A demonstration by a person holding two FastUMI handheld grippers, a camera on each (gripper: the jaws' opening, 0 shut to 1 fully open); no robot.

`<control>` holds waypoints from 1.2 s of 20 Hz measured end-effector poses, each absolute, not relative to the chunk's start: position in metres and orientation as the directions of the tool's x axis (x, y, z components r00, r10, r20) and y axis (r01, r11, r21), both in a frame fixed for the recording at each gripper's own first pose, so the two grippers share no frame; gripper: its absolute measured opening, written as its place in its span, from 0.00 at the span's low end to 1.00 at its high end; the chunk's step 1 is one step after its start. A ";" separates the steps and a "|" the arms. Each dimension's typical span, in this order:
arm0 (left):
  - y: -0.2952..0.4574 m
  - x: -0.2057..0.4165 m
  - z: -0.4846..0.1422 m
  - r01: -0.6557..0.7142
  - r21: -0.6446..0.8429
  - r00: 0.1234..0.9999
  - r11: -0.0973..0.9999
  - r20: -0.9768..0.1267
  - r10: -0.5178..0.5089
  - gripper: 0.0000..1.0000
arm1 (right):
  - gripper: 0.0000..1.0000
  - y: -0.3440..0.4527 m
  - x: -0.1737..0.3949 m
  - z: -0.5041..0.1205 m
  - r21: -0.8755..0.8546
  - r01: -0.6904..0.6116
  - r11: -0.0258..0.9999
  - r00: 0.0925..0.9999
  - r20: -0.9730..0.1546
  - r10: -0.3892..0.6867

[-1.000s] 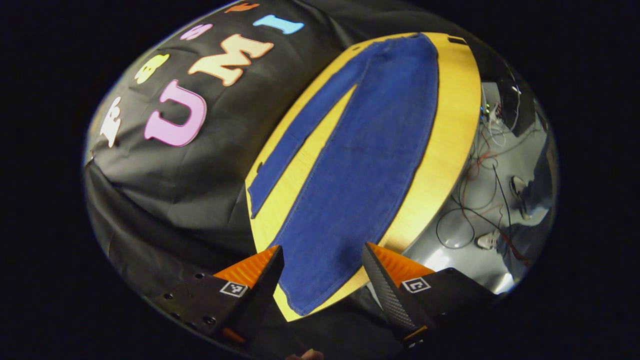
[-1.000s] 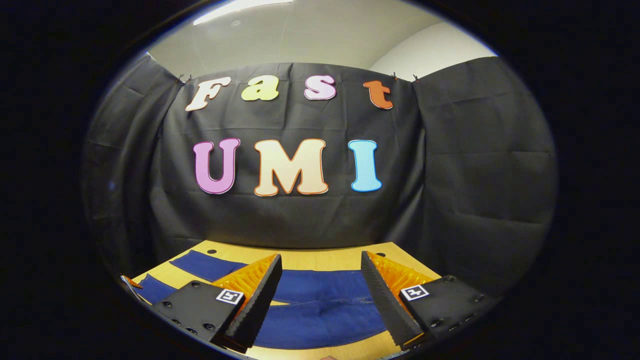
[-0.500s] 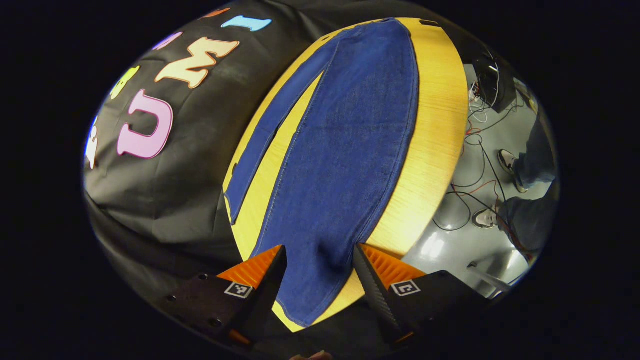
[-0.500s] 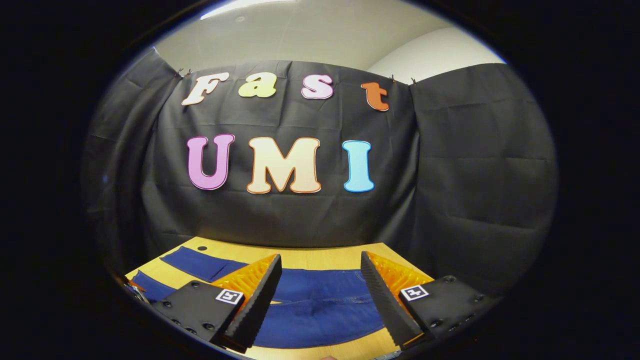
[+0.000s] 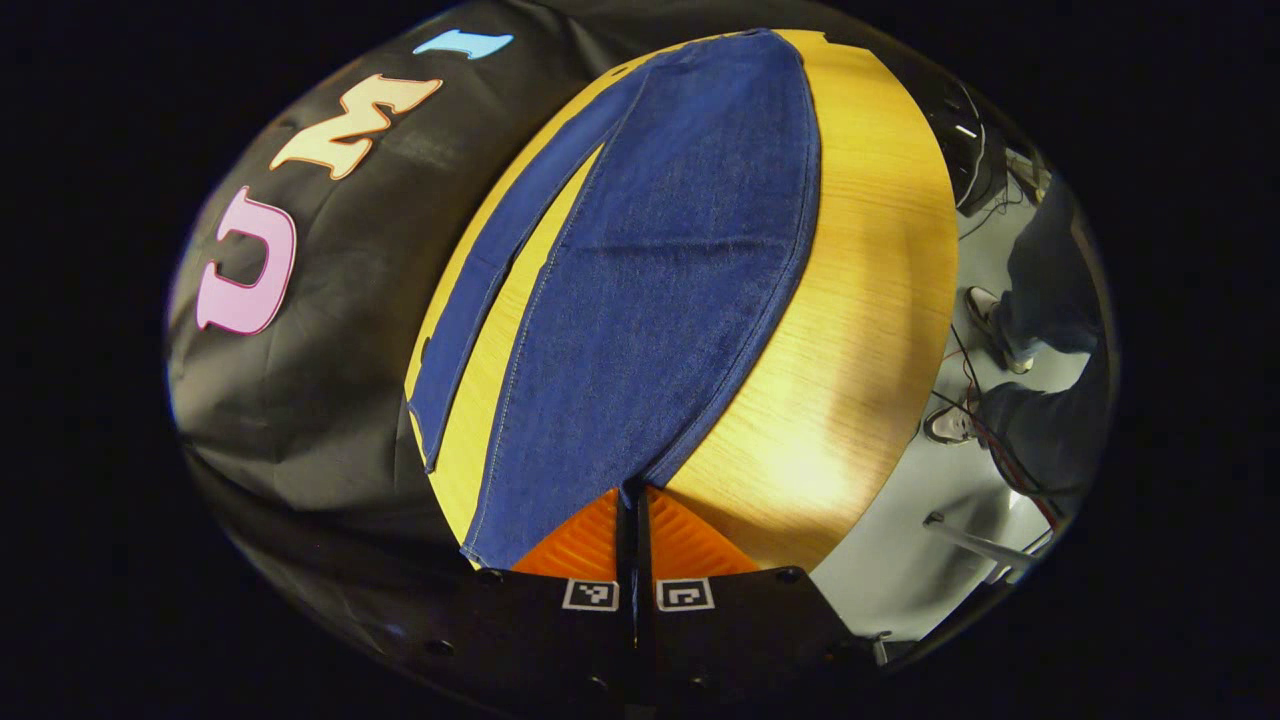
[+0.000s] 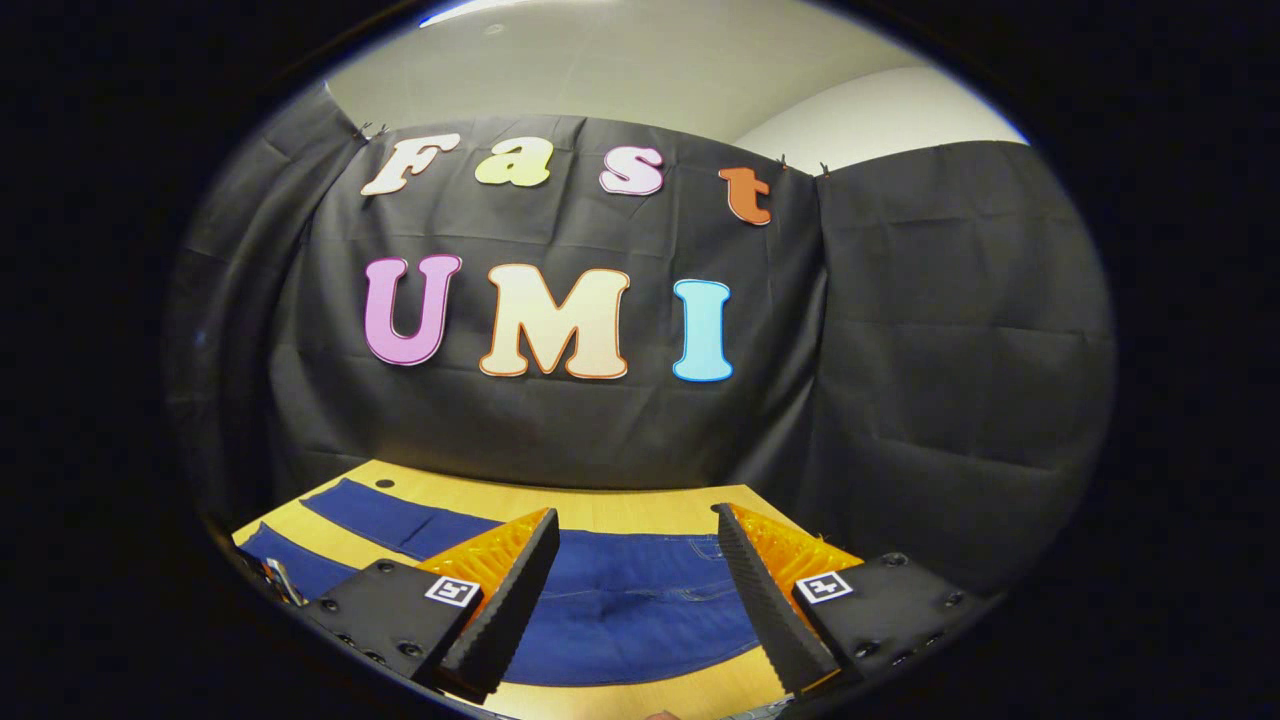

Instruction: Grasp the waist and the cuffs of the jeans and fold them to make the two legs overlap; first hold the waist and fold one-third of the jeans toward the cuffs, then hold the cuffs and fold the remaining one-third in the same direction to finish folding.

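in the left gripper view, the booth's black cloth wall [image 5: 330, 330] takes the left side. next to it comes the wooden table [image 5: 860, 300], which runs from the bottom centre up to the top of the view. the jeans [image 5: 660, 270] lie flat and spread out on the table, lengthwise away from the camera. the far leg [image 5: 470, 310] is a narrow strip on the left, apart from the near leg, with bare wood showing between the two. the near leg is the broad panel in the middle. the left gripper [image 5: 634, 500] sits at the bottom centre with its two fingers pressed together, and the corner of the near leg's cuff [image 5: 628, 490] is pinched between them at the table's near end. to the right of the jeans is a wide band of bare table, then the grey floor [image 5: 900, 560] with cables [image 5: 985, 440] on it, and a person's legs and shoes [image 5: 1000, 320] at the far right edge. in the right gripper view, the cloth wall [image 6: 560, 420] stands across the whole background. the table's edge [image 6: 620, 495] lies low in the view. the jeans [image 6: 620, 600] lie across it, with the two legs trailing off to the left and the wider waist end [image 6: 690, 560] towards the right. the right gripper [image 6: 630, 585] is above the waist end with its fingers spread wide apart, holding nothing; the denim shows in the gap between them.
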State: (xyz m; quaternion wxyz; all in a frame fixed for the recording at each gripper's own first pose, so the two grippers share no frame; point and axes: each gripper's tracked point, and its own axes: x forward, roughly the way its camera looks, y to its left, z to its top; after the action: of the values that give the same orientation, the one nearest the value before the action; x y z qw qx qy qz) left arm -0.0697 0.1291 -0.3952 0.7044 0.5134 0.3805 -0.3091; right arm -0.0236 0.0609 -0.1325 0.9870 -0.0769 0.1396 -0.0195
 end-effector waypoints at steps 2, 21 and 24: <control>0.128 -0.069 -0.396 0.834 0.450 0.488 0.319 -0.872 -0.046 0.00 | 0.99 0.050 -0.022 -0.157 -0.230 -0.049 0.972 0.943 -0.331 -0.031; 0.128 -0.069 -0.397 0.851 0.438 0.436 0.289 -0.897 0.076 0.00 | 0.99 -0.106 -0.063 -0.409 -0.601 -0.727 0.333 0.614 -0.786 -0.077; 0.128 -0.068 -0.397 0.851 0.442 0.433 0.284 -0.896 0.099 0.00 | 0.94 -0.102 -0.047 -0.419 -0.593 -0.764 0.252 0.599 -0.798 -0.062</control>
State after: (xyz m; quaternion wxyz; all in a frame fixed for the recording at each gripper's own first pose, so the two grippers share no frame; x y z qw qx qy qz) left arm -0.0683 0.1282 -0.3969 0.6626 0.5267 0.4507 -0.2835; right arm -0.0474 -0.1025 -0.4193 0.6991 -0.5575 0.3708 0.2511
